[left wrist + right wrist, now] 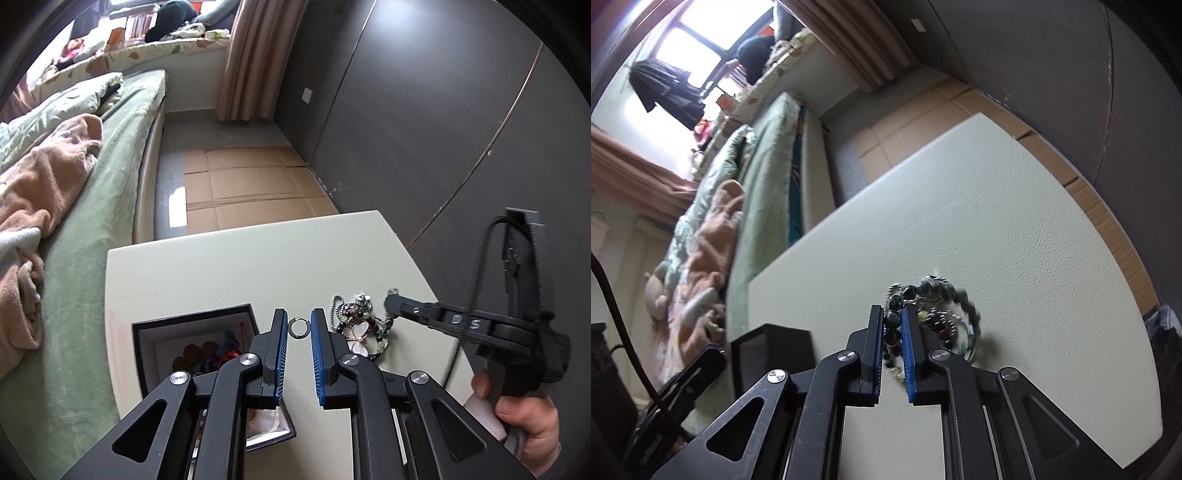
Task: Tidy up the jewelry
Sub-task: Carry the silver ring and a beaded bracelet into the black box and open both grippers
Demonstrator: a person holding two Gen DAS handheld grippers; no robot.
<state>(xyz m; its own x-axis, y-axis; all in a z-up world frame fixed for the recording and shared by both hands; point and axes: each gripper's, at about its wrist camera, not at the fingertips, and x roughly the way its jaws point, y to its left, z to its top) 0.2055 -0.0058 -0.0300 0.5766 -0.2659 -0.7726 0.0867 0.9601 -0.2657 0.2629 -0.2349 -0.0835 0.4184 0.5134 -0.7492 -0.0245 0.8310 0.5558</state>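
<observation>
A small silver hoop ring [298, 328] lies on the pale table [236, 266], between the tips of my left gripper [298, 325], which is open around it. A pile of beaded jewelry [360, 326] with a butterfly pendant lies just right of it. A black open jewelry box [192, 347] with colourful items inside stands at the left. My right gripper [391, 301] reaches into the pile from the right. In the right wrist view my right gripper [891, 319] is shut on a dark bead strand [893, 321] of the pile [942, 314].
A bed with green sheet [92, 221] and a pink blanket [44, 177] runs along the table's left side. Cardboard [251, 188] covers the floor beyond the table. A dark wall [424, 110] stands to the right. The black box also shows in the right wrist view [772, 350].
</observation>
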